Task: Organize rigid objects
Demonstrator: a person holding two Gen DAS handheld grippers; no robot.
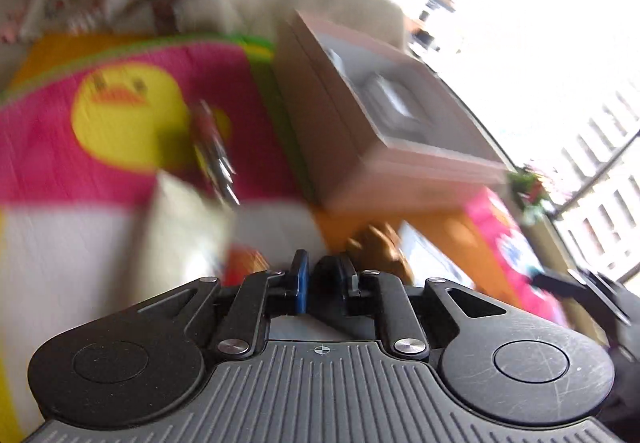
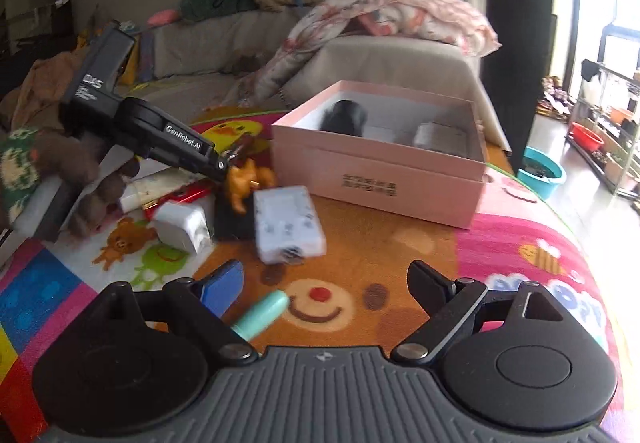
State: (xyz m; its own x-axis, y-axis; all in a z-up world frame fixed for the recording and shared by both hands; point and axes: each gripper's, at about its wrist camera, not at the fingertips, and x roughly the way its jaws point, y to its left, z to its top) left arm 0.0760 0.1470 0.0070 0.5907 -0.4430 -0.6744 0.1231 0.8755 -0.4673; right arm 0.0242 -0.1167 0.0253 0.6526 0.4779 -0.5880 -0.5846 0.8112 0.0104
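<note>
The left wrist view is blurred by motion. My left gripper point(image 1: 314, 271) is shut, and nothing shows between its pads; an orange toy animal point(image 1: 380, 243) lies just past its tips. In the right wrist view a hand holds the left gripper point(image 2: 222, 163) with its tip against the orange toy animal point(image 2: 248, 179). The open pink box point(image 2: 380, 171) behind holds a black object point(image 2: 344, 115) and a pale item point(image 2: 440, 135). My right gripper point(image 2: 326, 283) stands open low over the mat, with a teal cylinder point(image 2: 262, 313) by its blue-padded finger.
A patterned white box point(image 2: 288, 223), a white charger point(image 2: 184, 227) and a red packet point(image 2: 180, 197) lie on the cartoon play mat point(image 2: 400, 263). Keys point(image 1: 216, 147) rest on the mat. A sofa with a blanket point(image 2: 380, 15) is behind; a teal basin point(image 2: 540, 171) sits right.
</note>
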